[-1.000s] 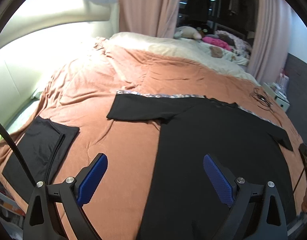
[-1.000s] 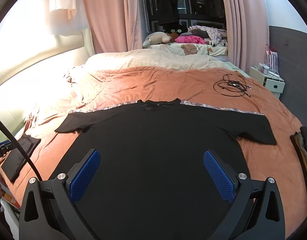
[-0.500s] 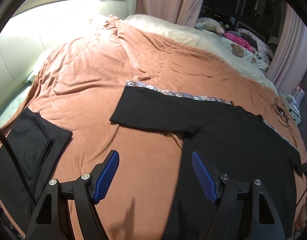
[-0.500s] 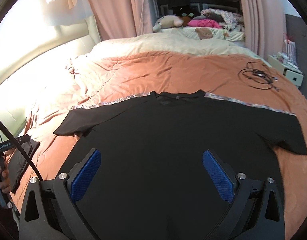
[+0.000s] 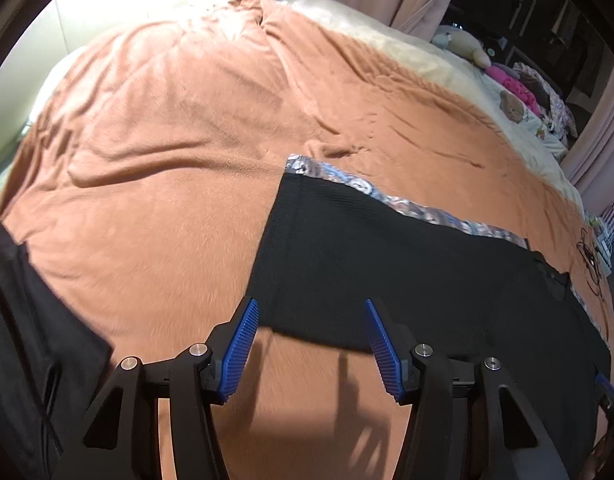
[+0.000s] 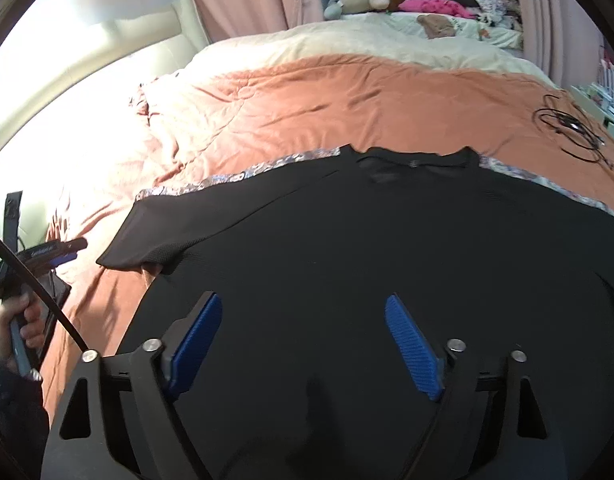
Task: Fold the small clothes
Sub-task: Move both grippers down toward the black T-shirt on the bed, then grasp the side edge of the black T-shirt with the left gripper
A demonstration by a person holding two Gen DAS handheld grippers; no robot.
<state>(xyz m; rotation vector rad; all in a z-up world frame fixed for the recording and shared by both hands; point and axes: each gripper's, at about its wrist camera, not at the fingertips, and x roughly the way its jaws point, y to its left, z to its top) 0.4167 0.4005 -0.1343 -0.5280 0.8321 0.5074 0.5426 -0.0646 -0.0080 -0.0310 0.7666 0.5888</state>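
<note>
Black cloth fills most of both views: a T-shirt (image 5: 407, 272) lies spread flat on the orange blanket (image 5: 167, 168) of a bed, with a strip of patterned fabric (image 5: 387, 196) showing along its far edge.

From the left wrist, the left gripper (image 5: 309, 344) hangs over the near edge of the shirt's sleeve. Its jaws are closing, about half apart, and nothing sits between the blue pads (image 5: 239, 352); they do not press on cloth. A second dark garment (image 5: 31, 340) (folded, as far as the blur lets me judge) lies at the left edge of the bed, well apart from the shirt.

From the right wrist, the right gripper (image 6: 303, 344) hovers over the shirt's body (image 6: 367, 248), below the collar (image 6: 415, 162). Its jaws are also closing, fairly wide, with no fabric pinched. At far left a hand (image 6: 15, 320) grips the other tool's handle. A tangle of black cable (image 6: 571, 128) lies on the blanket at upper right.
</note>
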